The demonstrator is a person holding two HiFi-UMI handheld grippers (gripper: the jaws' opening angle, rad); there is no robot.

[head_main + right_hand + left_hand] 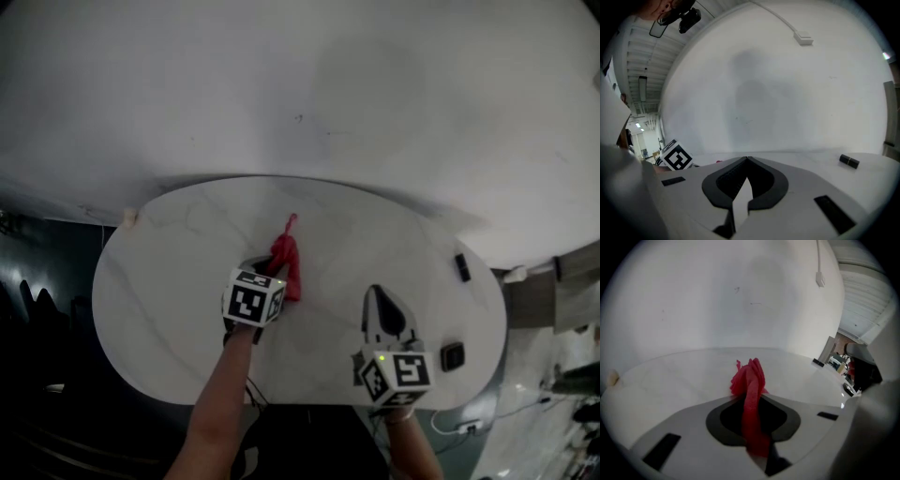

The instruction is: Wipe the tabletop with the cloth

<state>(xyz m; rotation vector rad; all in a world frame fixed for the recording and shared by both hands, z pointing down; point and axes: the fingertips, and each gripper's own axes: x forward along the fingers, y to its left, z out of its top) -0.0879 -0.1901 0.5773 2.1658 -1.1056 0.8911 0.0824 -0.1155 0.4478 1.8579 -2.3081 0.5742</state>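
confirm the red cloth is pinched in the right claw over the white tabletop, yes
No: the left claw pinches the red cloth, not the right, as the left gripper view shows. The right claw is shut on nothing. The cloth is indeed over the white tabletop.

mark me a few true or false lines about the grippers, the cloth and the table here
1. The left gripper is shut on the red cloth. True.
2. The right gripper holds a second cloth. False: its jaws are together with nothing between them.
3. The red cloth lies spread flat over the table. False: it is bunched into a narrow strip.
4. Two small black things lie on the table on the right gripper's side. True.
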